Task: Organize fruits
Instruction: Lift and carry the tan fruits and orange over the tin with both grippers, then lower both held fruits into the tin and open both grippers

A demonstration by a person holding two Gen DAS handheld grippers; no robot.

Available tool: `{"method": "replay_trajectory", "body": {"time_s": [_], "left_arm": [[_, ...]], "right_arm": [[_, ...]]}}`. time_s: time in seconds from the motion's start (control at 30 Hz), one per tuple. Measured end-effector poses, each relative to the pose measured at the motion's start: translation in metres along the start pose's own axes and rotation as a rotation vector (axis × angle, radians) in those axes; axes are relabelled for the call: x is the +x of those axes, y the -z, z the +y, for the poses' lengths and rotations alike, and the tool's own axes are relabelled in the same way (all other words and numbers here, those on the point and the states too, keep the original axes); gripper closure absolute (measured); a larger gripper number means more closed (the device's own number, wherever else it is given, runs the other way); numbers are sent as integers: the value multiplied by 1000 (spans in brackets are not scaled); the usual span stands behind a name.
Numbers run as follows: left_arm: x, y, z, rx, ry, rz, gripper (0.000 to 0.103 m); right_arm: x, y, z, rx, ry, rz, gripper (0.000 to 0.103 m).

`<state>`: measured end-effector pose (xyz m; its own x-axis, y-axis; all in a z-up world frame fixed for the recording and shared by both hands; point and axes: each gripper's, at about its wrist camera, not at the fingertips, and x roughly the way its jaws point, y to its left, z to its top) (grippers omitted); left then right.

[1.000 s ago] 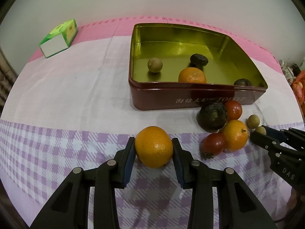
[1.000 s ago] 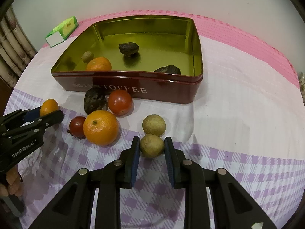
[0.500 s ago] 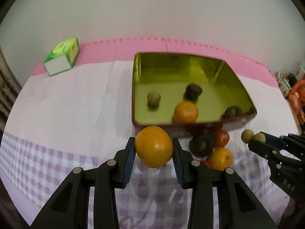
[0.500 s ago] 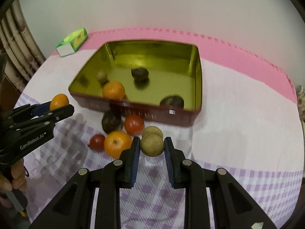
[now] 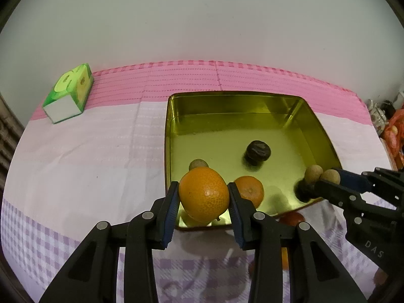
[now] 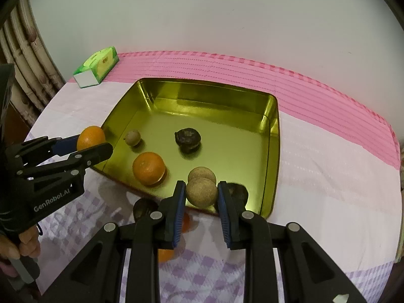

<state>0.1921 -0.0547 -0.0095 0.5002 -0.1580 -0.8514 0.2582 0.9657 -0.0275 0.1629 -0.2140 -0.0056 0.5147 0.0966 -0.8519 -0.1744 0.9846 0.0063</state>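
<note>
The task is being judged as partly done: four fruits are already lying in the square gold-lined metal tin with dark red outer walls (image 6: pixel 274 136), namely a round orange mandarin (image 6: pixel 149 168), a small round tan longan-like fruit (image 6: pixel 132 137), a dark wrinkled round fruit (image 6: pixel 188 140) and another dark fruit at the near right corner (image 6: pixel 238 192), which is being partly hidden by the tongs. Two more fruits are being carried above the tin's near edge. A bright orange mandarin (image 5: pixel 204 194) is being gripped at its sides by the left tongs (image 5: pixel 204 202), whose blue pads are being pressed against the peel; it is being held over the near left corner of the tin. A small rough tan round fruit (image 6: pixel 201 192) is being clamped in the right tongs (image 6: pixel 201 202), narrowly closed on it, near the front right of the tin, with a second tan fruit (image 6: pixel 202 174) just behind it, and whether that one is touching it cannot be told. Several fruits are still being left outside on the checked lilac and pink cloth of the worktop (image 6: pixel 328 166), among them a red one (image 5: pixel 291 218) and orange ones half hidden under the tongs. The held mandarin is nearly round, so hardly any long axis is being shown, and where its stem end points cannot be told
</note>
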Motion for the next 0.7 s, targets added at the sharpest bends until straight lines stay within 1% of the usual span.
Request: {"method": "replay_trajectory", "body": {"time_s": [0.27, 0.4, 0.53, 0.57, 0.7], "left_arm": [[23, -4, -3, 4, -8, 34, 65], [29, -2, -7, 15, -17, 42, 65], [38, 0, -8, 9, -17, 68, 65], [37, 0, -9, 16, -25, 56, 65], [39, 1, -11, 18, -30, 59, 65]], "right_arm": [[24, -12, -6, 4, -4, 30, 79], [33, -14, -5, -1, -4, 43, 79], [42, -13, -6, 6, -5, 58, 79], [43, -13, -6, 8, -4, 62, 79], [48, -12, -7, 13, -2, 68, 79]]}}
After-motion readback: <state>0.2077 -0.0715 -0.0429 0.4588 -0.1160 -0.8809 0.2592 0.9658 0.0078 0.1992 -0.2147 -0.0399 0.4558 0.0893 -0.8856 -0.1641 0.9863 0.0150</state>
